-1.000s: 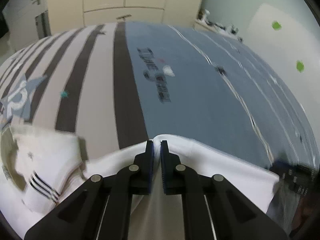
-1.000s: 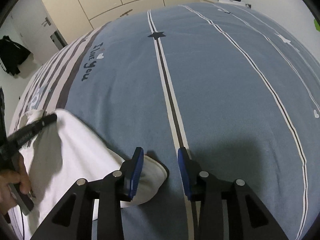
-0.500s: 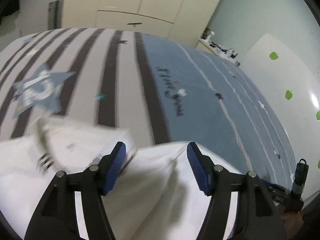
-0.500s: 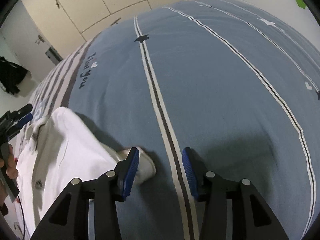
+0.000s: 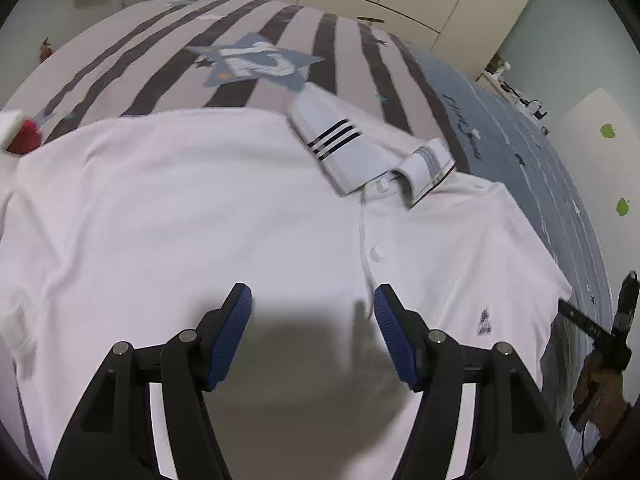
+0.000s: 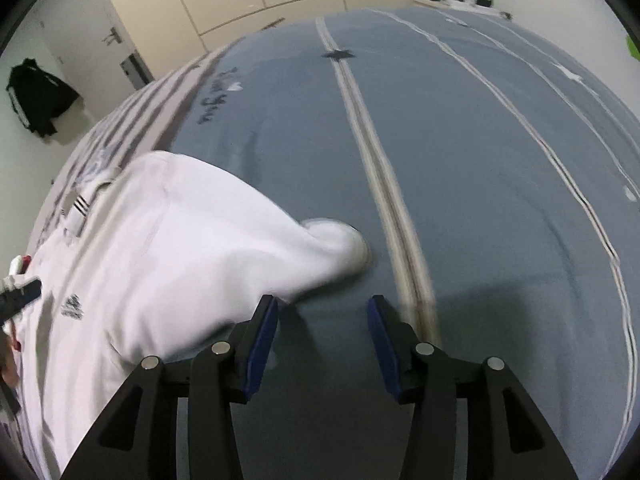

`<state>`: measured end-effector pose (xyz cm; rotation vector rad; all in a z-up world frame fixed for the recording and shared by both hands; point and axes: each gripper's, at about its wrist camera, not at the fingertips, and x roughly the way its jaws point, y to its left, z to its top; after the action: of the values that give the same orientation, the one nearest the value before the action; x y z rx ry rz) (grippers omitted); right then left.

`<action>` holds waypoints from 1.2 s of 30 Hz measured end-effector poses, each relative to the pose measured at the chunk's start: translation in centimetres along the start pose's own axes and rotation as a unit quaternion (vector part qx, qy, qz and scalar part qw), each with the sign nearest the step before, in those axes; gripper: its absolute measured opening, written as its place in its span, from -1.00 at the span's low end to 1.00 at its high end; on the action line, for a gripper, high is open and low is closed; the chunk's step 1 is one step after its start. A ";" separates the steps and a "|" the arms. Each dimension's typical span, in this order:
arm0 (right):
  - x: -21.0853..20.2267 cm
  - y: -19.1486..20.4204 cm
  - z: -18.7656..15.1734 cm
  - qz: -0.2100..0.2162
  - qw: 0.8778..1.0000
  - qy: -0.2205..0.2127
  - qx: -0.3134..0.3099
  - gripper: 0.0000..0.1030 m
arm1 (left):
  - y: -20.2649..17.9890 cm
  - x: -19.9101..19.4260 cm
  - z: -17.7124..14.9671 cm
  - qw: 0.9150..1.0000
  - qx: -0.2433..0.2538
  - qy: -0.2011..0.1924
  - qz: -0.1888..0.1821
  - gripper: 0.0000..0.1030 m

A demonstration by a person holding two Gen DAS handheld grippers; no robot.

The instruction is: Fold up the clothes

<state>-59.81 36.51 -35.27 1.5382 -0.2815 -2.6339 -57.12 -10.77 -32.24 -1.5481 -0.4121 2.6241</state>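
One white cotton polo shirt [image 5: 200, 208] lies spread, front up, on the broad blue-and-striped bedspread [image 6: 460, 152].
Three dark stripes band its one folded-in sleeve [image 5: 340, 140]; two round buttons are visible. Both black tongs are spread and grip nothing — the left gripper [image 5: 312, 330] over the chest, the right gripper [image 6: 322, 338], just opening wider, beside the rounded other sleeve [image 6: 336, 248].

Both wrist views angled steeply down, close over bed [image 6: 480, 160], sharing white shirt [image 5: 200, 208]
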 end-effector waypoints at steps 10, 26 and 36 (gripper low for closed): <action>-3.0 8.1 3.8 0.087 0.996 -0.021 -0.022 -0.91 | 3.8 -2.4 -1.0 0.999 -0.034 -0.005 0.004 0.19; -0.8 13.1 0.9 0.050 0.998 0.005 -0.036 -0.15 | 9.9 -5.9 -3.5 0.996 -0.090 -0.008 0.013 0.19; 3.4 13.1 4.0 0.141 0.989 0.037 0.000 -0.68 | 11.0 -6.4 -4.8 0.995 -0.096 0.002 0.010 0.19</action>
<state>-65.28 23.60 -33.73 1.4687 -0.4578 -2.3552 -48.98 -21.63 -31.92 -1.6173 -0.6713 2.6648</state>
